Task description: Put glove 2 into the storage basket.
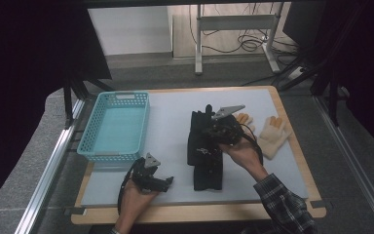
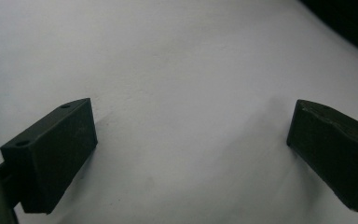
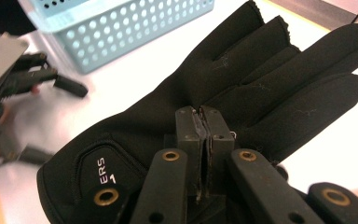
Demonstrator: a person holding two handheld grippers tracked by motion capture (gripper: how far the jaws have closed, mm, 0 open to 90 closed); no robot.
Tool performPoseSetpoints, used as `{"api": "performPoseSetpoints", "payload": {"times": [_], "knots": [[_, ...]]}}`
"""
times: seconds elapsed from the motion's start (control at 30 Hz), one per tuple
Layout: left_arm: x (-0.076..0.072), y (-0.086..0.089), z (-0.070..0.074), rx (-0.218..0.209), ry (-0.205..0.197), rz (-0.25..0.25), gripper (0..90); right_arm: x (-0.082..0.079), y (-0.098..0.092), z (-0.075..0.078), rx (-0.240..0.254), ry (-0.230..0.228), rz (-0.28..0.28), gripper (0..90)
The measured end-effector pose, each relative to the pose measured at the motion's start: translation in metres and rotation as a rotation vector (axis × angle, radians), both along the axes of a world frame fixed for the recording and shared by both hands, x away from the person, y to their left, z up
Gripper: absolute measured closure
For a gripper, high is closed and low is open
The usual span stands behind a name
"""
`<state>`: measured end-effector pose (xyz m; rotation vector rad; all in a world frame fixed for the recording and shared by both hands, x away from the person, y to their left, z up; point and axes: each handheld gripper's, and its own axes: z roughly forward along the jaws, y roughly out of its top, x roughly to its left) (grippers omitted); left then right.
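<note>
Step in hand: we judge that we are carrying 1 black stretch-fabric glove (image 3: pixel 223 93) away from its resting place, most likely toward the light-blue perforated plastic basket (image 1: pixel 114 124).
Right gripper (image 3: pixel 204 116): its 2 jaws are pressed together, and they seem to pinch a thin fold of the black glove at the palm; in the high view this gripper (image 1: pixel 222 130) sits over the middle of the white table mat (image 1: pixel 175 105).
Glove position: it hangs below the right gripper, fingers pointing to the far edge of the mat; whether its cuff is clear of the mat we cannot tell.
Second black glove (image 1: pixel 208 176): it seems to lie flat near the mat's near edge, just below the held one; the 2 dark shapes merge, so we cannot be sure where 1 ends.
Left gripper (image 2: pixel 191 135): its 2 jaws are spread wide with nothing between them, low over bare mat near the near left corner.
Basket: at the far left corner of the mat, apparently empty, well apart from the held glove.
Cream knitted gloves with orange fingertips (image 1: pixel 272 134): at the right edge of the mat, untouched.
Next move, our judgement: we need to lift the glove higher than the basket's rim, cross leftward, and part the jaws only once it hangs wholly inside.
Risk: the pinch is thin, so the fabric could slip out on the way.
</note>
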<state>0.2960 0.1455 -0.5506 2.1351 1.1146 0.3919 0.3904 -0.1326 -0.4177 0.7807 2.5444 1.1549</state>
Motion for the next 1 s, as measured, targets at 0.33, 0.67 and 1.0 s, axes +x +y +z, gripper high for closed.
{"api": "performPoseSetpoints", "payload": {"times": [0.33,0.67,1.0], "knots": [[0.000,0.000,0.000,0.000,0.000,0.000,1.5,-0.032,-0.030,-0.015,-0.037,0.019,-0.004,86.5],[0.000,0.000,0.000,0.001,0.000,0.000,1.5,-0.034,-0.018,-0.054,-0.088,0.067,-0.019,86.1],[0.000,0.000,0.000,0.007,0.002,-0.005,1.5,-0.033,-0.011,-0.071,-0.100,0.046,-0.060,61.3]]}}
